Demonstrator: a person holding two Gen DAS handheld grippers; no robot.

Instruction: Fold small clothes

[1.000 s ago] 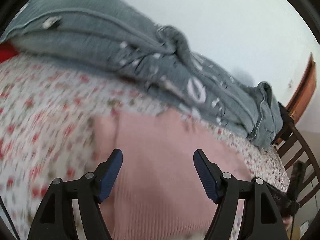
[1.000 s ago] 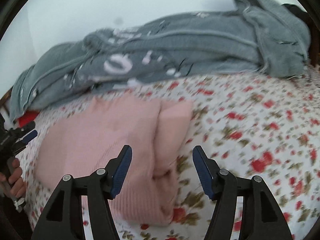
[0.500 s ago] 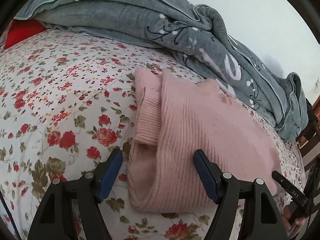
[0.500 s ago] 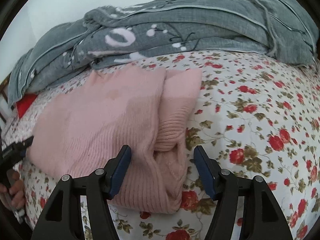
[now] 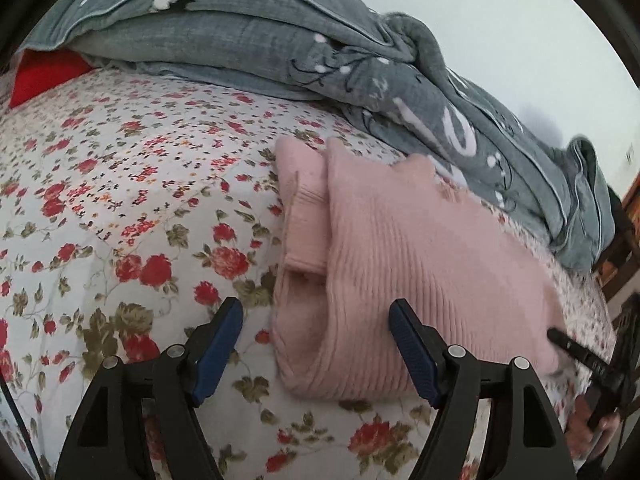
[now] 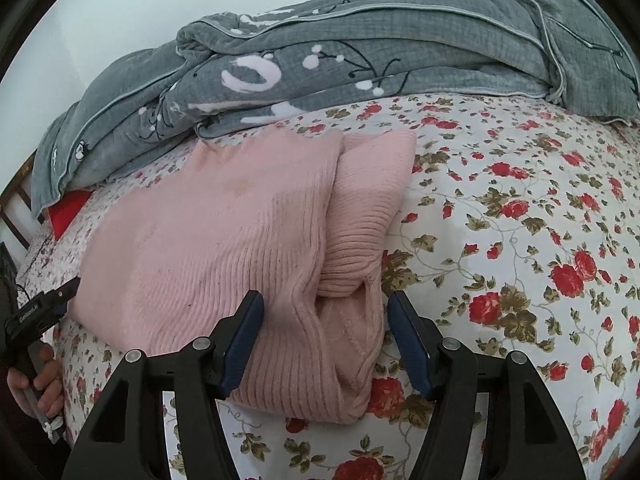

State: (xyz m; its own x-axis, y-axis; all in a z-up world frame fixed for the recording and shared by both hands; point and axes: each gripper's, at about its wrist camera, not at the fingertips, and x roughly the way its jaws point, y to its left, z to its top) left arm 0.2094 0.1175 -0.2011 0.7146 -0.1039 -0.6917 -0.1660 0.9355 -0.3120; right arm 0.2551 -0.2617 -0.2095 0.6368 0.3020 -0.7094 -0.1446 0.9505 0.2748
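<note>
Folded sweater [image 6: 224, 248] flat on bedsheet [image 6: 520, 208]. Bunched quilt [image 6: 360, 52] behind sweater, along far edge. Sleeve [image 6: 368, 208] folded over sweater's right side. Pillow [image 5: 44, 76] under quilt end.

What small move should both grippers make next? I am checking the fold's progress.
Probably lower both and close on the near corners of the pink sweater. Left gripper and right gripper both stand open over those corners, sleeves already folded in, so a crosswise fold likely follows.
</note>
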